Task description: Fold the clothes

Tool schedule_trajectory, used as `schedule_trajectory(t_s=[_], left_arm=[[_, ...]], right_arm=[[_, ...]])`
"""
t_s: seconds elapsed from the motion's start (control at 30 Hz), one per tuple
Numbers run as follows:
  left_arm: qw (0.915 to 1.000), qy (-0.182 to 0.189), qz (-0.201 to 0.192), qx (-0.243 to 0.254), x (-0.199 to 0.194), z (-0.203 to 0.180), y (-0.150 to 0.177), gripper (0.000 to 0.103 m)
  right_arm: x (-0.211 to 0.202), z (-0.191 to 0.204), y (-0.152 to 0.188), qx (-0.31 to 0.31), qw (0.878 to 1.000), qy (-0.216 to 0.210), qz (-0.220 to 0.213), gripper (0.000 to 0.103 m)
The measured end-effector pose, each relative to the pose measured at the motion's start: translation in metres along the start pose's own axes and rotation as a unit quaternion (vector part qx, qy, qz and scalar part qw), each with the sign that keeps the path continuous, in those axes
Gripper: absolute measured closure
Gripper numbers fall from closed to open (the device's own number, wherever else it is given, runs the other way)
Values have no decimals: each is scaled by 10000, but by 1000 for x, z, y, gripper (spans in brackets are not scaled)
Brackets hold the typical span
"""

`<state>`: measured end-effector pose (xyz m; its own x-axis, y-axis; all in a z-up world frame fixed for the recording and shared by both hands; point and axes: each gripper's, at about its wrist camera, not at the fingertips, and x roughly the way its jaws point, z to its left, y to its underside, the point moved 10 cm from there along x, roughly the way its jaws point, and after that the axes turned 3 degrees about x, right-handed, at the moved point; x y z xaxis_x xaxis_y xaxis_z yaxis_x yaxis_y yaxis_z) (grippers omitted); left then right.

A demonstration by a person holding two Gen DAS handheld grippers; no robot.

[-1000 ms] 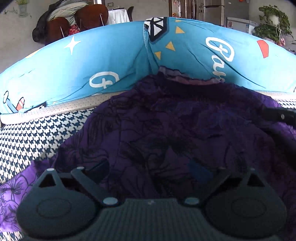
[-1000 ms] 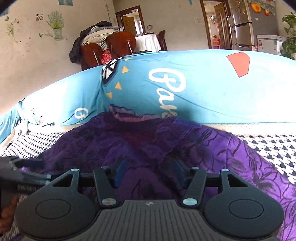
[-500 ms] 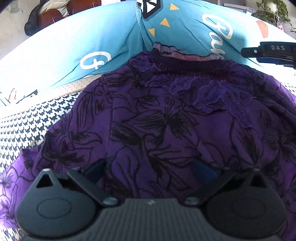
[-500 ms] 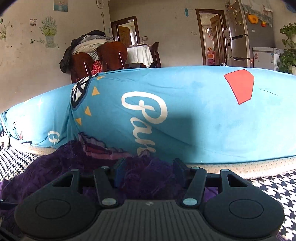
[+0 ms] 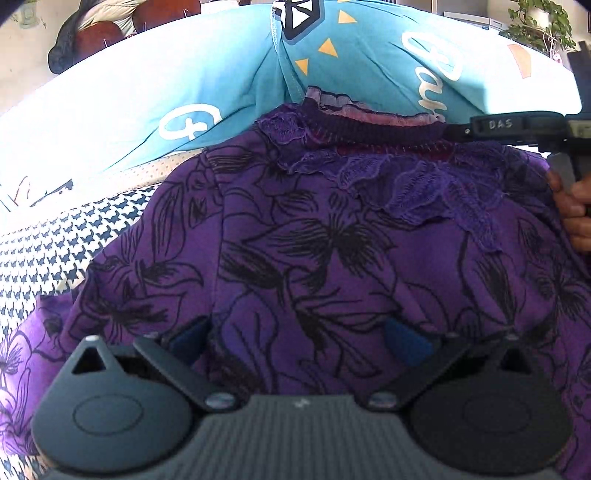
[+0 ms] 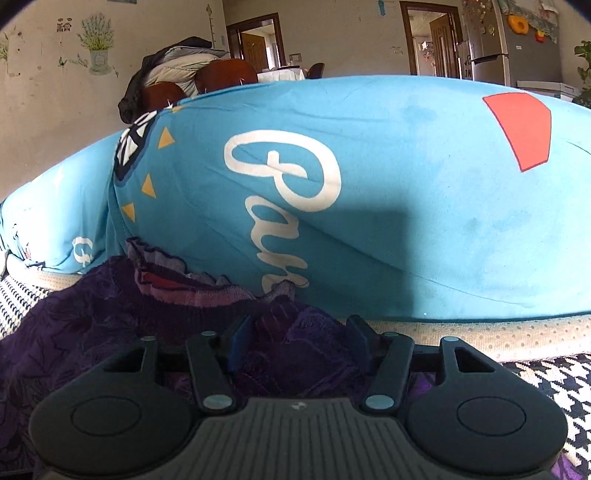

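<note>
A purple top with black flower outlines (image 5: 314, 258) lies spread on a houndstooth cover, its ribbed collar (image 5: 369, 129) against a blue pillow. My left gripper (image 5: 297, 339) hangs open and wide over the top's lower part, pressing on nothing. In the left wrist view one of my right gripper's fingers (image 5: 498, 124) reaches in by the collar's right end, held by a hand (image 5: 572, 210). In the right wrist view my right gripper (image 6: 300, 339) stands open low over the lace shoulder of the top (image 6: 110, 332). Fabric lies between its fingers, and the pads do not press it.
The long blue printed pillow (image 6: 406, 221) fills the far side just behind the collar. The houndstooth cover (image 6: 546, 391) shows bare at right and also at the left (image 5: 55, 251). Chairs draped with clothes (image 6: 177, 77), a fridge (image 6: 491, 55) and a plant (image 5: 535, 22) stand beyond.
My right gripper has moved forward and lower, from the top's middle to its collar by the pillow. The top now lies flatter and in brighter light. My left gripper has barely moved.
</note>
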<state>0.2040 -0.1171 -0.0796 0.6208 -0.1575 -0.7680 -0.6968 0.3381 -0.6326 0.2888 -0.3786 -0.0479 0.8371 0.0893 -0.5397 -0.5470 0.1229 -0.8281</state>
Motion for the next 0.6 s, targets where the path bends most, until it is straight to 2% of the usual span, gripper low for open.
schedule_trajectory(t_s=[0.13, 0.2, 0.23, 0.3, 0.37, 0.5, 0.6], left_arm=[[10000, -15, -10, 3, 0, 0, -1, 0], [10000, -29, -11, -4, 0, 0, -1, 0], [10000, -36, -12, -8, 0, 0, -1, 0], [10000, -54, -14, -18, 0, 0, -1, 0], [10000, -72, -17, -16, -1, 0, -1, 0], [10000, -66, -13, -20, -1, 1, -1, 0], [10000, -64, -12, -19, -2, 1, 0, 0]], right_arm=[[5, 1, 3, -112, 9999, 69, 41, 44], [5, 2, 5, -192, 9997, 139, 36, 59], [5, 2, 5, -236, 9995, 188, 35, 63], [4, 4, 5, -285, 9994, 186, 15, 87], [1, 6, 4, -321, 9993, 192, -37, 93], [-20, 9, -18, -433, 9951, 531, -709, 96], [-28, 8, -27, -657, 9868, 946, -1140, 96]])
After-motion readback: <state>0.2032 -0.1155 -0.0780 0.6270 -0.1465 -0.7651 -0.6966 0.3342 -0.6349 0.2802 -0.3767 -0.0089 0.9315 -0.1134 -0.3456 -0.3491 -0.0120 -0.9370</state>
